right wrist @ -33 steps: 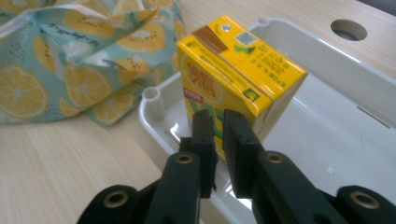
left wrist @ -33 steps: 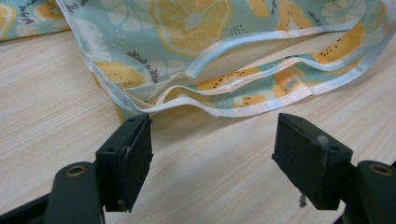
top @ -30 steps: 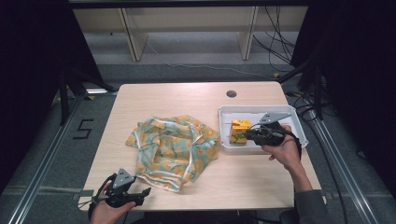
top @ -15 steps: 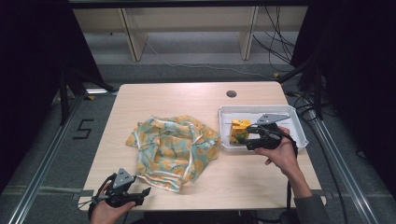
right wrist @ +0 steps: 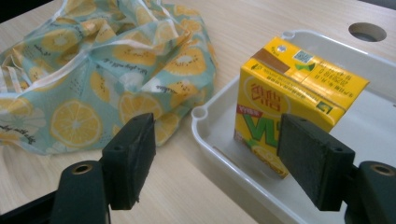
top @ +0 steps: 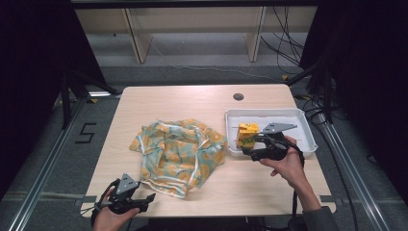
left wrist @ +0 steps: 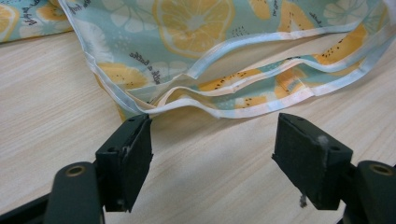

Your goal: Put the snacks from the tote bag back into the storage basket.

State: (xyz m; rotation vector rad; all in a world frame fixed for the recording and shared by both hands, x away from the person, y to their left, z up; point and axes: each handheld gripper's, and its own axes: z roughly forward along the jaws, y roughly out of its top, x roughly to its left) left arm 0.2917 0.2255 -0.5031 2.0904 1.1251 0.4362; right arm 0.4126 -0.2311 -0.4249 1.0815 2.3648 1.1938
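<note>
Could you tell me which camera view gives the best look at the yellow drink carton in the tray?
The right gripper view: the yellow drink carton is large there, its printed front and top readable, standing in the white tray. The high view shows it small, partly behind the right gripper. The left gripper view faces the cloth.

On the yellow drink carton [right wrist: 292, 100] in front of my right gripper [right wrist: 219, 161] I read a big green "V" and some red Chinese characters, too blurred to make out. A black "5" [top: 85, 133] is marked on the floor.
</note>
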